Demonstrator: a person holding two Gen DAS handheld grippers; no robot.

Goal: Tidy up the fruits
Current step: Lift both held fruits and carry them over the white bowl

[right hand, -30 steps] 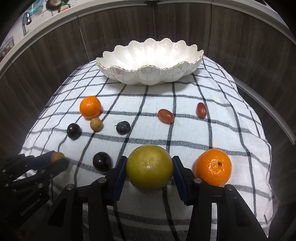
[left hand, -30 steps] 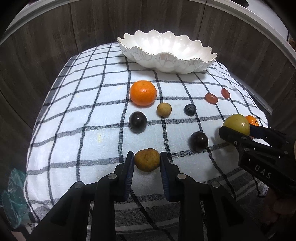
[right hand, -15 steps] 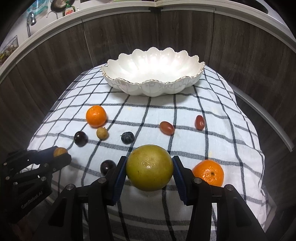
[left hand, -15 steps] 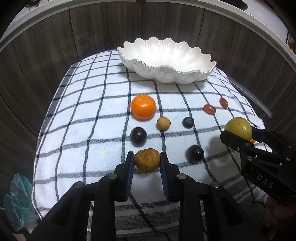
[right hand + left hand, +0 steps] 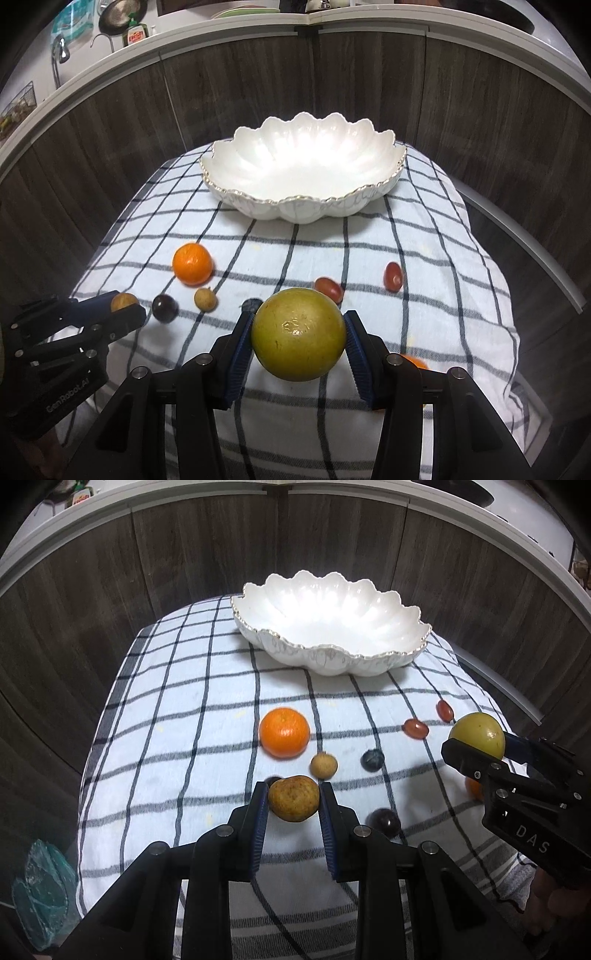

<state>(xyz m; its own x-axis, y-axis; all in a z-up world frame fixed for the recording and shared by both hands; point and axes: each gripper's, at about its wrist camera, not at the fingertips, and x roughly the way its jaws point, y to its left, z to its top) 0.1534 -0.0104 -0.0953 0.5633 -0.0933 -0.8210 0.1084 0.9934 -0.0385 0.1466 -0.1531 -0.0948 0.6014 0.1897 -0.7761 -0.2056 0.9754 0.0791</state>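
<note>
My left gripper [image 5: 293,805] is clamping a small brownish-yellow fruit [image 5: 293,798] between its blue pads, holding it clear above the checked cloth [image 5: 177,738]. My right gripper [image 5: 298,345] is gripping a large yellow-green round fruit [image 5: 298,339], its pads pressing on either side, and this one too is hanging above the cloth. Just beyond the left gripper's load a small tan fruit [image 5: 323,765] is lying on the cloth, with a dark plum [image 5: 273,781] peeking out behind the held fruit and another dark plum [image 5: 384,821] sitting to the near right. Farther out a mandarin [image 5: 284,732] is resting to the left, and a small dark blue berry [image 5: 372,759] is lying to its right. Two reddish grapes are sitting on the right side, one nearer [image 5: 415,728] and one farther [image 5: 444,710]. A second mandarin [image 5: 415,362] is showing only as an orange sliver behind my right gripper's finger. At the far end of the cloth a white scalloped bowl [image 5: 258,206] with a gold rim is standing with nothing in it. Dark wood-grain panels [image 5: 110,129] are curving around behind the bowl.
</note>
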